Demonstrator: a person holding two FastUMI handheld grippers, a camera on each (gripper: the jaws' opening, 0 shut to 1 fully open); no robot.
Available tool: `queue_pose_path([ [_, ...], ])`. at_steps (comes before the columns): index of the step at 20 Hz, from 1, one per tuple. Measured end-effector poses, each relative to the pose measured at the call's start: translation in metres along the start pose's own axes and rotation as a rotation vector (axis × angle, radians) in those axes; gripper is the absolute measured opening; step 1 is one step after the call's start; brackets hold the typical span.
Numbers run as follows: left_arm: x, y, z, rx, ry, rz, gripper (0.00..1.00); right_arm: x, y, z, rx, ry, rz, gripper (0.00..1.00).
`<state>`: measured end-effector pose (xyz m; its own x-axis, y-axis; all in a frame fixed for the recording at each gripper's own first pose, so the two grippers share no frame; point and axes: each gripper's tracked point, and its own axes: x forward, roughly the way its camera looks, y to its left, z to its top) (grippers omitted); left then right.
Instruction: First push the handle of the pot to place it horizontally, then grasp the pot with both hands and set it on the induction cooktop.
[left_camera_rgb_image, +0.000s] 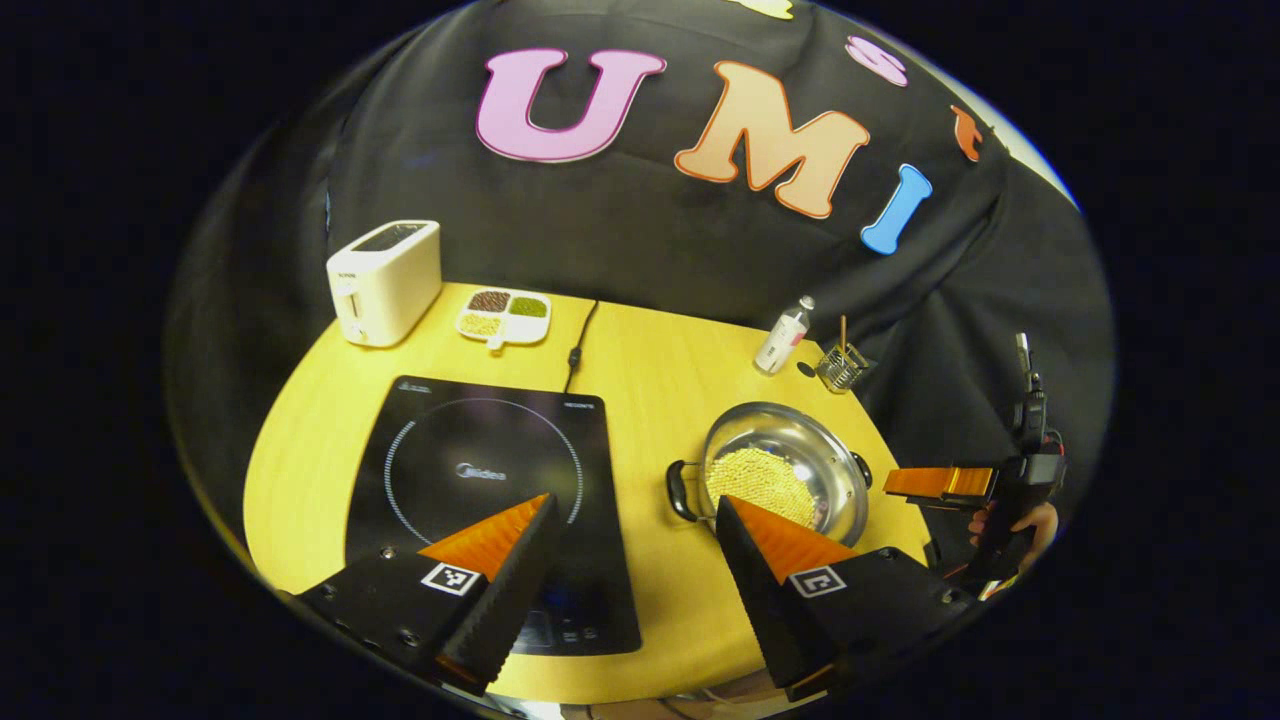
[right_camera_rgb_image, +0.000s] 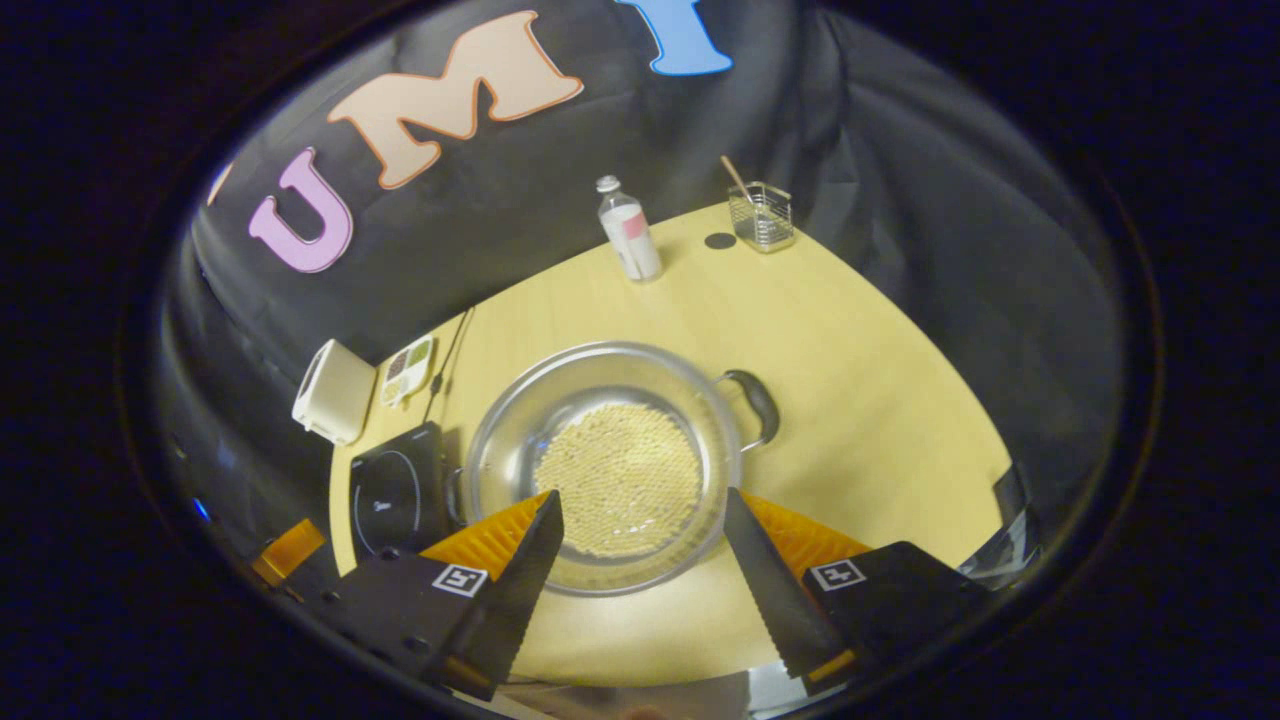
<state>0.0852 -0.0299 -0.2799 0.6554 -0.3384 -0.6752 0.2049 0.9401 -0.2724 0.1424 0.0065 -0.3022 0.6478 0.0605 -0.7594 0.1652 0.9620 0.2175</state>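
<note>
Left gripper (left_camera_rgb_image: 632, 512) spread wide above table (left_camera_rgb_image: 650, 370), between induction cooktop (left_camera_rgb_image: 495, 480) and pot (left_camera_rgb_image: 775, 470). Right gripper (right_camera_rgb_image: 640, 512) spread too, hovering over pot (right_camera_rgb_image: 610, 460). Pot steel, pale beads inside, black handles; beside cooktop. Toaster (left_camera_rgb_image: 385, 280) at far left corner.

The tabletop (left_camera_rgb_image: 640, 370) is seen in the left gripper view from high at its near edge, facing the wall. The pot (right_camera_rgb_image: 605, 465) is looked down on closely in the right gripper view. Pot, cooktop (left_camera_rgb_image: 495, 490) and toaster (left_camera_rgb_image: 385, 282) are shared by both.
</note>
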Motion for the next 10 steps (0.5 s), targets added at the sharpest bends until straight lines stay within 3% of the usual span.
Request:
queue_pose_path([
  [7,0.068,-0.025,-0.021,-0.069,0.144,0.079,0.96,0.065,-0.054,0.03,-0.109,0.17,0.054,0.94],
  [8,0.076,-0.027,-0.022,-0.072,0.161,0.085,0.97,0.074,-0.055,0.027,-0.121,0.205,0.072,1.0],
  [9,0.085,-0.028,-0.024,-0.073,0.178,0.088,0.97,0.083,-0.055,0.026,-0.124,0.234,0.095,0.94],
  [10,0.093,-0.03,-0.026,-0.069,0.198,0.091,0.97,0.091,-0.055,0.023,-0.127,0.259,0.116,0.95],
])
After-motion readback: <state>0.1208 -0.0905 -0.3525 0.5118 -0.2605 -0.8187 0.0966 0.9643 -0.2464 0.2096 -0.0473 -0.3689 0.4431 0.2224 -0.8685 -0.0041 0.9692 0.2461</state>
